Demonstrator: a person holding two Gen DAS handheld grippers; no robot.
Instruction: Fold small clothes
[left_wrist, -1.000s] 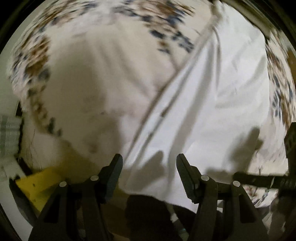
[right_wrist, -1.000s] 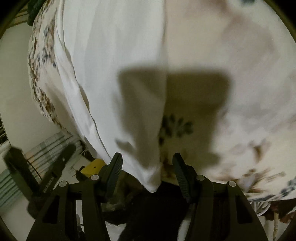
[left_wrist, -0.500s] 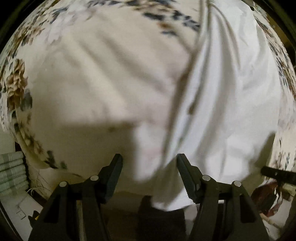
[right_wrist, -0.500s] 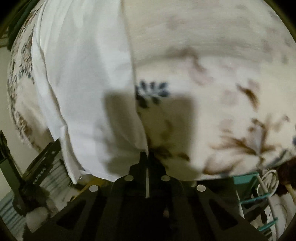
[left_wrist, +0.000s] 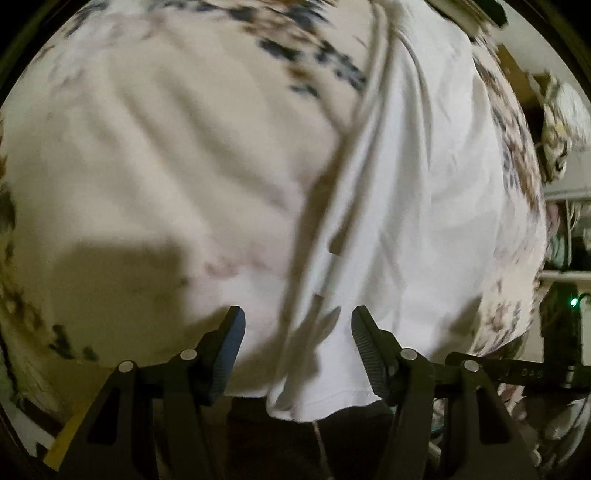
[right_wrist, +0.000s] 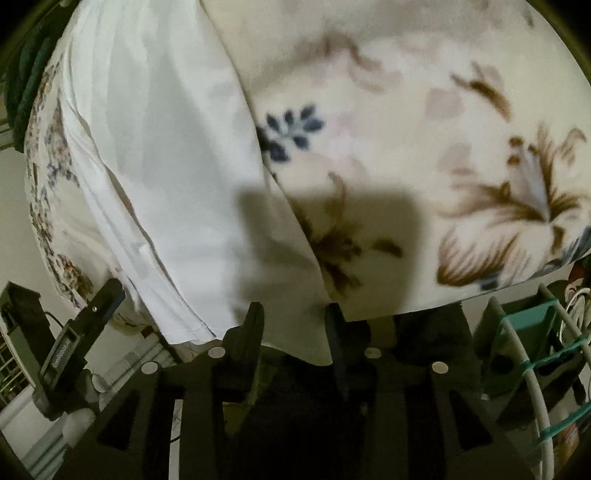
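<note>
The white garment (left_wrist: 424, 192) lies on a flowered blanket (left_wrist: 155, 155), its long axis running near to far. Its near hem hangs between the spread fingers of the left gripper (left_wrist: 297, 332). The right gripper (right_wrist: 293, 323), also parted, seems to straddle the hem's right corner.

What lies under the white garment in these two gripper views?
The white garment lies on a floral blanket, which shows around it on both sides. Whatever is beneath the covered part, and under the blanket itself, is hidden.
</note>
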